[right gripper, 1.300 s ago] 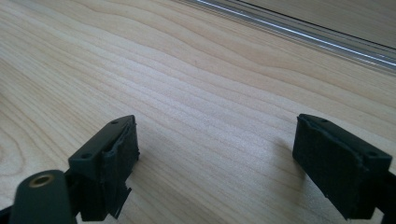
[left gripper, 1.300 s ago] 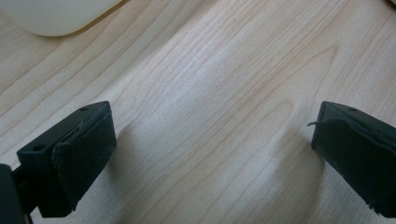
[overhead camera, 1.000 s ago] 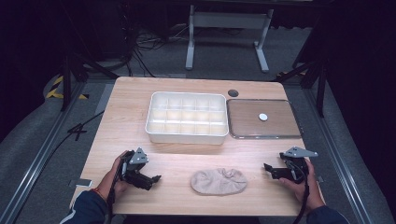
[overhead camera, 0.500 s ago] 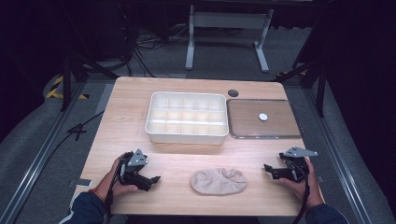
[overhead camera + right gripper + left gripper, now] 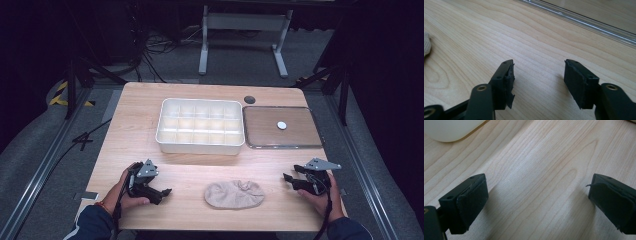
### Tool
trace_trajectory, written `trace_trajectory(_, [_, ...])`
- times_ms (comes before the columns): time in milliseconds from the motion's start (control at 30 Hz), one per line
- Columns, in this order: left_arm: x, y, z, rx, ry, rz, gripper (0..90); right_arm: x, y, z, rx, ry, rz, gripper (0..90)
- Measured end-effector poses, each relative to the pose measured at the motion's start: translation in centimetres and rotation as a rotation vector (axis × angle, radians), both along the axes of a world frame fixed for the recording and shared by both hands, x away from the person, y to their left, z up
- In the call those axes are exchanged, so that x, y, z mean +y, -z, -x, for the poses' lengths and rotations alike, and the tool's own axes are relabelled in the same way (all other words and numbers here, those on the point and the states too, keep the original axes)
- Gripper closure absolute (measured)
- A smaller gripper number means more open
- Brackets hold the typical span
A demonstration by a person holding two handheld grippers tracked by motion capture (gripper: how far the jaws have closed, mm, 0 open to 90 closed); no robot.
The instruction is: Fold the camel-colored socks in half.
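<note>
Right hand-held gripper (image 5: 289, 180) closing (nothing between), sock (image 5: 234, 194) well apart

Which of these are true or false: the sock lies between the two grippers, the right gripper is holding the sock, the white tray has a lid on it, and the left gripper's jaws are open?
1. The sock lies between the two grippers: true.
2. The right gripper holds the sock: false; its jaws have just been closing on nothing, apart from the sock.
3. The white tray has a lid on: false; its compartments are uncovered.
4. The left gripper has open jaws: true; bare table lies between them.
</note>
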State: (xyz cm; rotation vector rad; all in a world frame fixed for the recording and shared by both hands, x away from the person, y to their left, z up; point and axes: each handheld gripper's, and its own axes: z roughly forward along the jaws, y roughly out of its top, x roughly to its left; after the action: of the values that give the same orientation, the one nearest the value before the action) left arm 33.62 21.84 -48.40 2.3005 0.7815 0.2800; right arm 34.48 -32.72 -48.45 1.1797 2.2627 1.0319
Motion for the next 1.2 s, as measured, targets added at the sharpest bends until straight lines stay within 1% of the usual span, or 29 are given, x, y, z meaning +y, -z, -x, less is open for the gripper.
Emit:
trace_trajectory(67, [0.0, 0.0, 0.0, 0.0, 0.0, 0.0, 2.9, -0.1, -0.1, 0.1, -0.001, 0.003, -0.006, 48.5])
trace_trajectory(100, [0.0, 0.0, 0.0, -0.001, -0.002, -0.002, 2.9, -0.1, -0.2, 0.2, -0.011, 0.007, -0.006, 51.1])
trace_trajectory(167, [0.0, 0.0, 0.1, -0.004, -0.014, -0.005, 2.9, -0.3, -0.8, 0.4, -0.036, 0.002, -0.024, 58.6])
trace_trajectory(233, [0.0, 0.0, 0.2, -0.006, -0.02, -0.005, 3.0, -0.3, -1.3, 0.5, -0.052, 0.0, -0.035, 61.2])
trace_trajectory(300, [0.1, -0.1, 0.4, 0.007, -0.03, -0.005, 3.3, -0.2, -1.6, 0.6, -0.067, -0.012, -0.048, 65.3])
trace_trajectory(400, [0.1, -0.1, 0.4, 0.003, -0.03, -0.005, 3.3, 0.2, -2.1, 0.7, -0.074, -0.042, -0.074, 68.7])
trace_trajectory(533, [0.1, -0.1, 0.4, -0.001, -0.033, -0.009, 3.3, 1.0, -2.6, 0.9, -0.08, -0.105, -0.094, 76.9])
trace_trajectory(600, [0.1, -0.1, 0.4, -0.006, -0.035, -0.014, 3.3, 1.5, -2.9, 1.0, -0.092, -0.133, -0.093, 81.2])
trace_trajectory(633, [0.1, -0.1, 0.4, -0.006, -0.035, -0.014, 3.3, 1.5, -2.9, 1.0, -0.092, -0.133, -0.093, 81.2])
trace_trajectory(667, [0.1, -0.1, 0.4, -0.006, -0.038, -0.012, 3.3, 1.8, -3.1, 1.2, -0.112, -0.158, -0.093, 83.1])
trace_trajectory(700, [0.0, 0.0, 0.5, 0.002, -0.046, -0.002, 3.1, 2.1, -3.3, 1.4, -0.12, -0.171, -0.094, 83.9])
trace_trajectory(733, [-0.1, 0.0, 0.4, -0.001, -0.05, 0.0, 2.9, 2.3, -3.5, 1.6, -0.123, -0.184, -0.1, 84.2])
trace_trajectory(867, [-0.1, 0.0, 0.5, 0.0, -0.053, 0.0, 2.8, 3.2, -3.7, 2.1, -0.111, -0.226, -0.105, 85.9])
trace_trajectory(967, [-0.1, 0.0, 0.5, 0.0, -0.056, 0.001, 2.7, 3.7, -3.8, 2.2, -0.1, -0.242, -0.102, 85.9])
trace_trajectory(1100, [-0.1, 0.0, 0.5, 0.0, -0.057, 0.002, 2.8, 4.3, -3.9, 2.3, -0.095, -0.261, -0.114, 86.5])
trace_trajectory(1133, [-0.2, 0.0, 0.4, 0.0, -0.055, 0.003, 2.8, 4.5, -3.9, 2.3, -0.089, -0.266, -0.112, 86.5])
trace_trajectory(1200, [-0.2, 0.0, 0.4, -0.001, -0.055, 0.003, 2.7, 4.9, -4.0, 2.4, -0.093, -0.284, -0.106, 86.5])
